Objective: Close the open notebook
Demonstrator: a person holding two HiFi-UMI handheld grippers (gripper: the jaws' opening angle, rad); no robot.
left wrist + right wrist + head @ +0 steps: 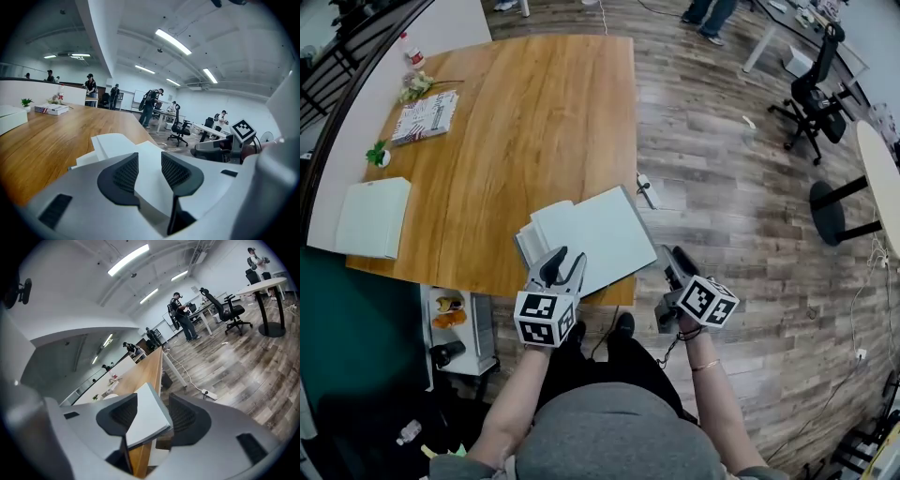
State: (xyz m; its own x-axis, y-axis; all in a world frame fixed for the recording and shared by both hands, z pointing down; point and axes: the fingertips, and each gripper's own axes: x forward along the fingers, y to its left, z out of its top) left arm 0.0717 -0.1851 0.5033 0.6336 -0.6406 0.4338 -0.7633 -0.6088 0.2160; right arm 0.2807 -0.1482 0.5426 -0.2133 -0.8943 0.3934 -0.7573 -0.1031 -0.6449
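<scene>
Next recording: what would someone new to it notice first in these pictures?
The open white notebook, lying at the near edge of the wooden table, stands out first. Next come the two tools with marker cubes: the left hand-held gripper at the notebook's near-left side and the right hand-held gripper just off its right corner. Both have their jaws apart.

Your notebook sits at the near right corner of the table, poking a bit past the edge. Your left gripper is right at its near side, and your right gripper is just off its right corner, over the floor. On the table's far left there's a book, with a box nearer you along that left edge.
</scene>
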